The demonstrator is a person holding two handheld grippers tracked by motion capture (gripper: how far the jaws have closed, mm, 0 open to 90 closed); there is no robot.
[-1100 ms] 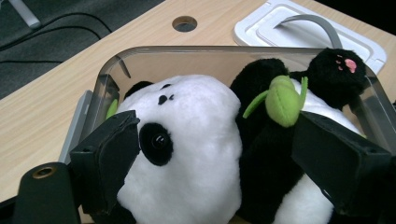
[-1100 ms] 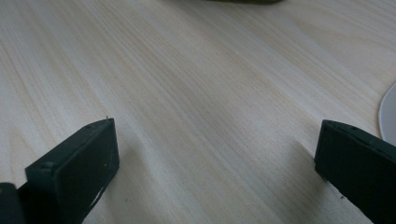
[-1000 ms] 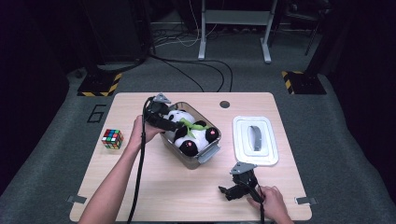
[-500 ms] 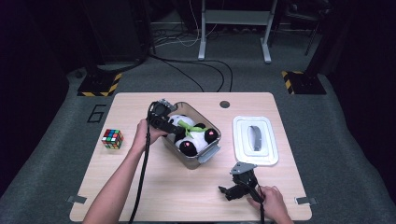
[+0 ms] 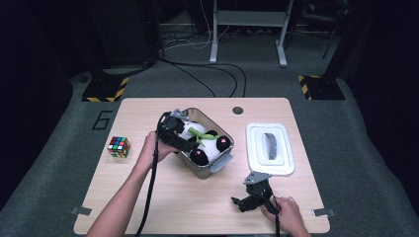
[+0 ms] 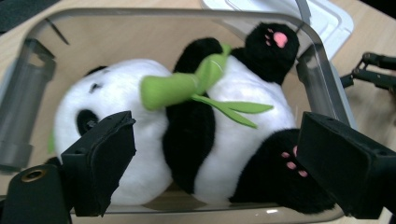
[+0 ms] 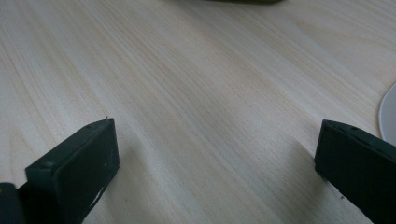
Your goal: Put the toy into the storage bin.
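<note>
A black-and-white plush panda point(image 5: 205, 143) holding a green bamboo sprig lies inside a clear plastic container point(image 5: 217, 163) at the table's middle. My left gripper point(image 5: 184, 142) hovers over the container's left part, and its jaws have just been opening. In the left gripper view the panda point(image 6: 201, 140) lies below and beyond the wide-set jaws of my left gripper point(image 6: 219, 158), and the pads do not press on it. My right gripper point(image 5: 244, 202) rests low on the bare wood near the front edge. The right gripper view shows my right gripper point(image 7: 217, 158) open with nothing between the jaws.
The white lid point(image 5: 269, 148) with a grey handle lies flat to the right of the container. A colourful puzzle cube point(image 5: 119, 146) sits at the table's left. A round cable hole point(image 5: 237, 110) is near the back edge. Bare wood lies in front of the container.
My left hand and gripper shifted to the right and a little nearer, from the container's left rim to over the panda. The right gripper stayed put.
</note>
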